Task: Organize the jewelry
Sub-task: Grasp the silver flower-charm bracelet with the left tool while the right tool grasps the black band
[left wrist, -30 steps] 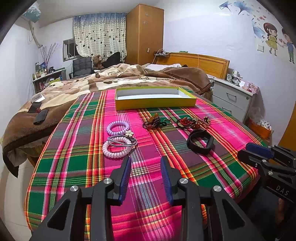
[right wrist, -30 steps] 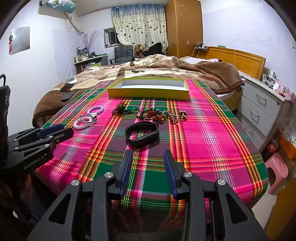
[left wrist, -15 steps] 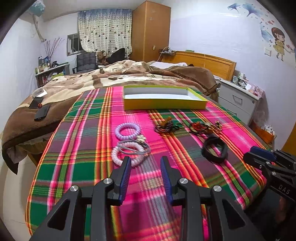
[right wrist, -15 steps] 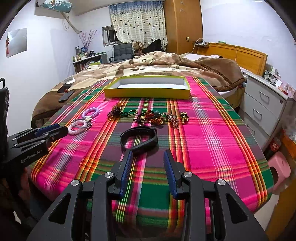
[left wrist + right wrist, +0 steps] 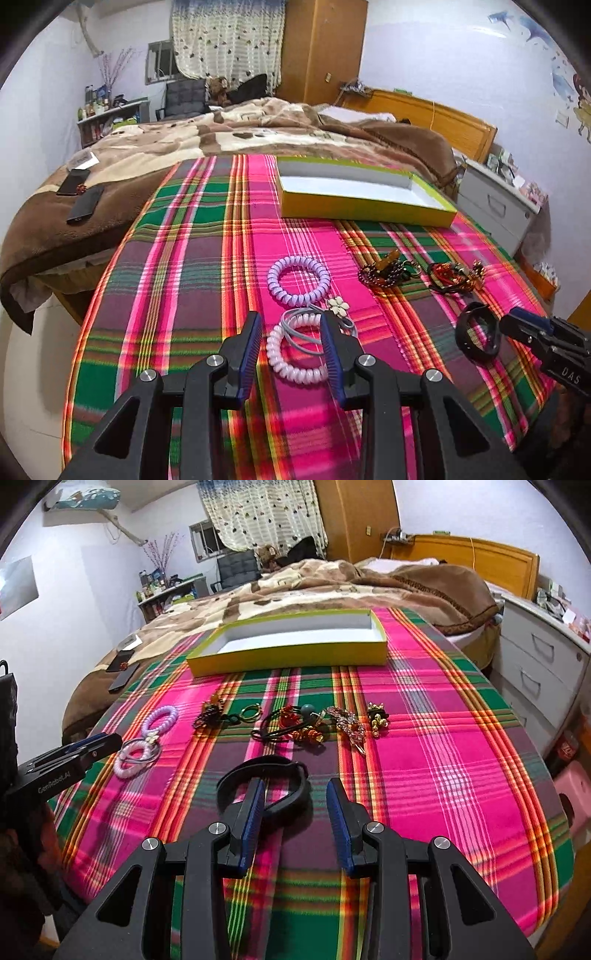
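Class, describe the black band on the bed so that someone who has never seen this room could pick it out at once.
Start at the yellow box on the plaid cloth, then come toward the near edge past the row of beaded trinkets. The black band lies alone just ahead of the right gripper. It is the only plain black loop; its neighbours are coloured.

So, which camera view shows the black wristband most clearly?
The right wrist view: the black wristband lies close, its whole loop visible around the left fingertip. In the left wrist view it is small, at the edge, partly hidden.
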Motion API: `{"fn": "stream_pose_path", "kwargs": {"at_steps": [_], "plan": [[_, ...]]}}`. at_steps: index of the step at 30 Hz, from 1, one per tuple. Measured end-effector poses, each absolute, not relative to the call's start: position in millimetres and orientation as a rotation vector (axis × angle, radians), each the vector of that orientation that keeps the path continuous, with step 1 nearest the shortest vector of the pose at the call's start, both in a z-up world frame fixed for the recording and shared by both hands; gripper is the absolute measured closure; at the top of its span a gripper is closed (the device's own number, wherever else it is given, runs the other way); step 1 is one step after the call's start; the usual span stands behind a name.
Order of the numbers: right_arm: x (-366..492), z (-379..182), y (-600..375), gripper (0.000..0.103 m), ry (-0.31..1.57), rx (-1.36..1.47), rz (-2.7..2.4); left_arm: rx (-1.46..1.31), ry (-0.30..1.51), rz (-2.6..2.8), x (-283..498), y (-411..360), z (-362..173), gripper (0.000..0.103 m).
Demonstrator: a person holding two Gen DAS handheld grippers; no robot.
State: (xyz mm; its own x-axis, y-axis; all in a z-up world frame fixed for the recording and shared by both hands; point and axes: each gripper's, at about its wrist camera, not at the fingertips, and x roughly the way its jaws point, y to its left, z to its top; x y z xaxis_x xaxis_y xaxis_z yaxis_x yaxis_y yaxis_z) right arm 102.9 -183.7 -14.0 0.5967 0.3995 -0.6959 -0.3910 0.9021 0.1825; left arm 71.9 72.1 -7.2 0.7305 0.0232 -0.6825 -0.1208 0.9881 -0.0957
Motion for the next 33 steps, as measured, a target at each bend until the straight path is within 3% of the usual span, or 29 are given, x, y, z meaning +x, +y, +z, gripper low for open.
{"fn": "stream_pose_path", "kwargs": {"at_steps": [18, 25, 33], "plan": [[126.8, -26.1, -170.1, 0.067, 0.929, -0.026, 0.510, -0.057, 0.836, -0.089, 106.5, 53.1, -14.2, 0.071], [129.9, -26.0, -166.8, 0.082, 0.935, -0.058, 0.502, 0.000, 0.868, -0.101, 115.0, 41.9, -16.4, 0.071], [128.5, -25.9, -168.9, 0.083, 0.930, -0.060, 0.503, 0.123, 0.894, -0.135, 116.8, 20.5, -22.2, 0.073]]}}
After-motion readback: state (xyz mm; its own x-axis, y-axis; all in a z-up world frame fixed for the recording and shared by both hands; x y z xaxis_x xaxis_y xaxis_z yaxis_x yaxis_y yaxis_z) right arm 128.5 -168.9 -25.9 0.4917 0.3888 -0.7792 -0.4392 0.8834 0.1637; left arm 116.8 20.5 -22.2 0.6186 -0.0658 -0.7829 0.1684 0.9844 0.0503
